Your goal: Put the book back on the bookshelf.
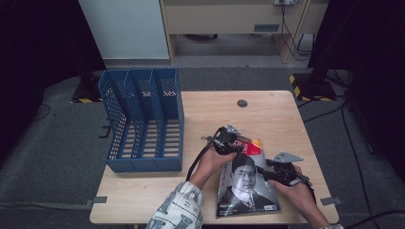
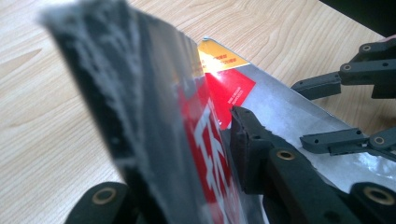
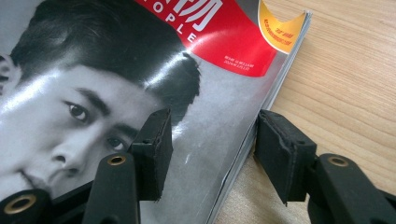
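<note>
A magazine [image 1: 246,183] with a black-and-white portrait and a red title block lies at the table's front right. My left gripper [image 1: 233,144] is at its far left corner. In the left gripper view that corner of the magazine [image 2: 224,88] stands raised on edge between the two jaws, and the gripper [image 2: 201,135] is shut on it. My right gripper [image 1: 265,171] is at the magazine's right edge. It is open [image 3: 210,149]: one jaw rests over the magazine cover [image 3: 140,70] and the other stands beside the page edges over the wood.
A blue three-slot file rack [image 1: 143,119] stands on the left of the wooden table [image 1: 272,114], open side up. A round cable hole [image 1: 242,103] sits near the far edge. The right gripper's open jaws [image 2: 336,112] show beyond the magazine in the left gripper view.
</note>
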### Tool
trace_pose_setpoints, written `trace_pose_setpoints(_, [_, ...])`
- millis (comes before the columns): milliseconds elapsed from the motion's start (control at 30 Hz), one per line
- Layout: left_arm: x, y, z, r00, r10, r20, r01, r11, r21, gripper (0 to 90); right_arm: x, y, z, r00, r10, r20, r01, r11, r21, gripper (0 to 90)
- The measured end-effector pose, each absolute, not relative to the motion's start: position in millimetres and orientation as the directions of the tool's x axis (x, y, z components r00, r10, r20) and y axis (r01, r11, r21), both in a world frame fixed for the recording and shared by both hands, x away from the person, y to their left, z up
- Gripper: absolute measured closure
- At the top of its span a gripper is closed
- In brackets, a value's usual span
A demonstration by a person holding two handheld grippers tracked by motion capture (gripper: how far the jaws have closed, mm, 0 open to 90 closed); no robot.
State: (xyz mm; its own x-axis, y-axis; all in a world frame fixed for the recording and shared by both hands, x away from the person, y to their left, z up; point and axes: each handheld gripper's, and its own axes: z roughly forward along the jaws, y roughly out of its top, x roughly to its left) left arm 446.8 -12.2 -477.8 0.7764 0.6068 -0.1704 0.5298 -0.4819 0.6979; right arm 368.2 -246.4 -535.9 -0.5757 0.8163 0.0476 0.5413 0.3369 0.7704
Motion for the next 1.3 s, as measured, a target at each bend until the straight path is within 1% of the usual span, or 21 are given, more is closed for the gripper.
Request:
trace_pose_setpoints(200, [447.3,-11.1,-477.6,0.776,0.606,-0.175,0.532,-0.479,0.698,79.0,368.4,-246.6,-535.9,-0.577,0.815,0.046,0.540,0.339,0.771,46.4])
trace_pose_setpoints(533, [448.0,-9.9,-476.3,0.779,0.600,-0.184,0.535,-0.481,0.695,78.8,368.5,-246.5,-535.9,-0.581,0.812,0.046,0.539,0.342,0.770,46.3])
trace_pose_setpoints(800, [451.0,-11.7,-473.2,0.795,0.579,-0.180,0.527,-0.512,0.678,77.6,368.4,-246.0,-535.9,-0.583,0.812,0.039,0.534,0.346,0.771,46.3])
trace_pose_setpoints(1133, [450.0,-13.1,-469.5,0.794,0.580,-0.181,0.527,-0.508,0.681,82.0,368.5,-246.1,-535.9,-0.583,0.811,0.040,0.535,0.346,0.771,45.8])
trace_pose_setpoints(1300, [449.1,-13.6,-463.9,0.789,0.585,-0.186,0.527,-0.490,0.694,83.1,368.5,-245.5,-535.8,-0.578,0.815,0.034,0.531,0.345,0.774,43.2])
